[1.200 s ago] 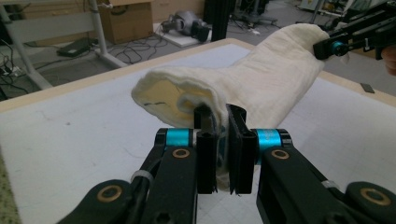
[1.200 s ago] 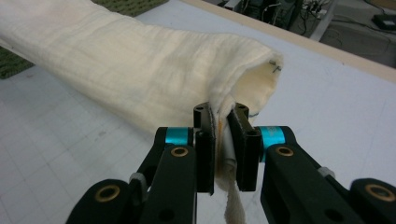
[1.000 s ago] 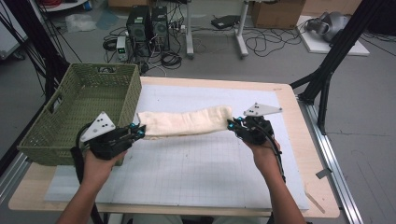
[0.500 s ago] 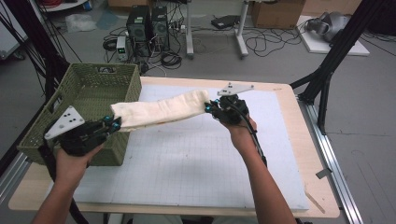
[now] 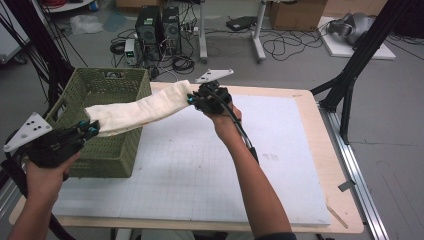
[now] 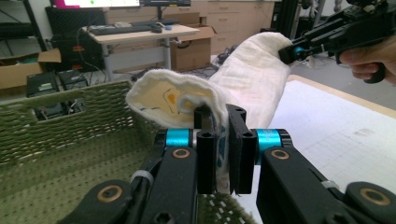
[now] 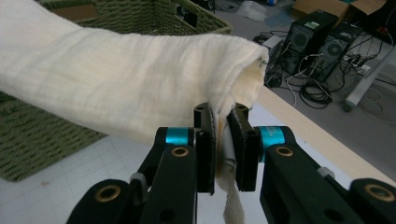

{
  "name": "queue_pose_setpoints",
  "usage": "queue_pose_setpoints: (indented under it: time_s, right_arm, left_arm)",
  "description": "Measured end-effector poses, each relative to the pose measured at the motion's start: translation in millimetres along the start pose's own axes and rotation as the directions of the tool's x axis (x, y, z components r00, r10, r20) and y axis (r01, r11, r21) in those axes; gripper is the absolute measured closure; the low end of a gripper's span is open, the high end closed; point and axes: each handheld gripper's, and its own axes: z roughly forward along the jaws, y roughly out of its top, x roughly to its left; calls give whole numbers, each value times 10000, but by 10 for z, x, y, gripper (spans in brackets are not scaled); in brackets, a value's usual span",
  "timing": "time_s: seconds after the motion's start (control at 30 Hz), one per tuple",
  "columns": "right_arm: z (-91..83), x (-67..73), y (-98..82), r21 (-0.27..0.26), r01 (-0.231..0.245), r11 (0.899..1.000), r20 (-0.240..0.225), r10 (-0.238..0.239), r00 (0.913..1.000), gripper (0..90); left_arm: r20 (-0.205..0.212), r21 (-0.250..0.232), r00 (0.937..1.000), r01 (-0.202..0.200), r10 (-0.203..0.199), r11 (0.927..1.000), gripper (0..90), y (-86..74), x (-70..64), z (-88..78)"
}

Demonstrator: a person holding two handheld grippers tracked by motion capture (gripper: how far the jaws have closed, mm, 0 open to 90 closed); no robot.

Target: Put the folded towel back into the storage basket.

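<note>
A cream folded cloth (image 5: 142, 109) hangs stretched in the air between my two grippers, above the table's left part. My left gripper (image 5: 91, 130) is shut on its left end, just over the front right corner of the green woven basket (image 5: 102, 150). My right gripper (image 5: 192, 100) is shut on the other end, held higher near the table's far edge. In the left gripper view the cloth (image 6: 243, 88) is pinched between the jaws with the basket (image 6: 70, 140) below. In the right gripper view the cloth (image 7: 126, 79) runs away to the left from the shut jaws.
The white gridded mat (image 5: 210, 165) covers the wooden table (image 5: 320, 150). Computer towers (image 5: 160, 25) and cables lie on the floor beyond. A black frame leg (image 5: 350, 75) stands at the table's right side.
Both grippers have carried the cloth left and upward, from low over the mat to above the basket's right side. The left hand now sits in front of the basket.
</note>
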Motion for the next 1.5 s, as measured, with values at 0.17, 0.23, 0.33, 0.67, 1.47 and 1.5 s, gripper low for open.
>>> queue_pose_setpoints:
  time_s: [0.17,0.23,0.33,0.67,1.47,1.5]
  right_arm:
    - [209,84,224,22,301,9995,-71,-301,9995,821]
    - [277,112,301,-12,351,9994,-128,-352,9993,821]
    - [384,158,404,-11,410,9992,-225,-410,9989,821]
    - [855,439,713,208,993,9948,-543,-980,9937,821]
    - [1654,819,1017,607,1391,9884,-538,-1359,9893,819]
    - [1682,841,1022,596,1463,9875,-515,-1433,9883,819]
  left_arm:
    - [-307,-40,9995,48,-50,10000,832,-1,107,-108]
    - [-448,-86,9990,54,-58,9999,832,4,155,-160]
    - [-673,-116,9977,98,-106,9999,832,11,240,-241]
    - [-1656,172,9860,210,-178,9996,832,-126,498,-467]
    - [-2832,1003,9578,807,-493,9917,817,-339,875,-467]
    - [-2907,1117,9553,900,-541,9897,810,-351,888,-445]
